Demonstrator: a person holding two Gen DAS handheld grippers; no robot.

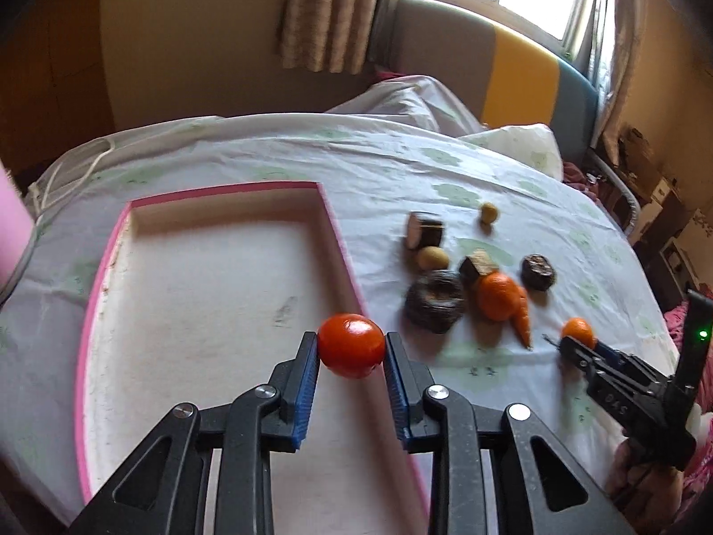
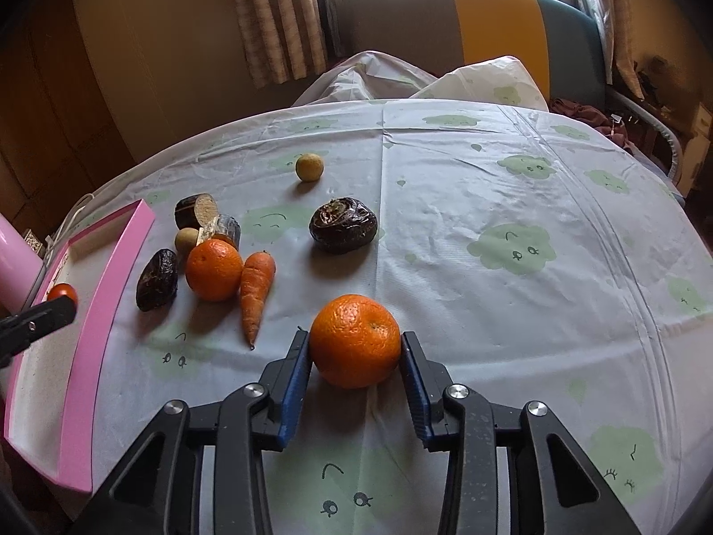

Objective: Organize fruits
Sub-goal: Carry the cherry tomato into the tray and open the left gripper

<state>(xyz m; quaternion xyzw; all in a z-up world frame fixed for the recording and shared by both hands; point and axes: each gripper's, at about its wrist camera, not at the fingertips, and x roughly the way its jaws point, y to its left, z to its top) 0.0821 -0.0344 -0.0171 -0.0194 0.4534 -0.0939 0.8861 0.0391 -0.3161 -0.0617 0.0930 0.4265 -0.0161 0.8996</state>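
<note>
My left gripper point(image 1: 352, 356) is shut on a small red tomato point(image 1: 351, 344), held just above the right-hand part of the pink-rimmed white tray point(image 1: 214, 294). The right wrist view shows that tomato point(image 2: 62, 293) over the tray point(image 2: 96, 312) at far left. My right gripper point(image 2: 355, 350) is shut on an orange point(image 2: 355, 339) that sits low on the patterned tablecloth point(image 2: 490, 187), both blue pads against its sides. From the left wrist view this gripper point(image 1: 575, 345) is at the right with the orange point(image 1: 578, 332).
Beside the tray lie a second orange point(image 2: 214, 269), a carrot point(image 2: 255, 294), two dark wrinkled fruits point(image 2: 343, 225) point(image 2: 157, 278), cut dark pieces point(image 2: 196, 210) and a small yellow fruit point(image 2: 309, 167). A pink object point(image 2: 18, 258) stands at far left. Bare cloth spreads to the right.
</note>
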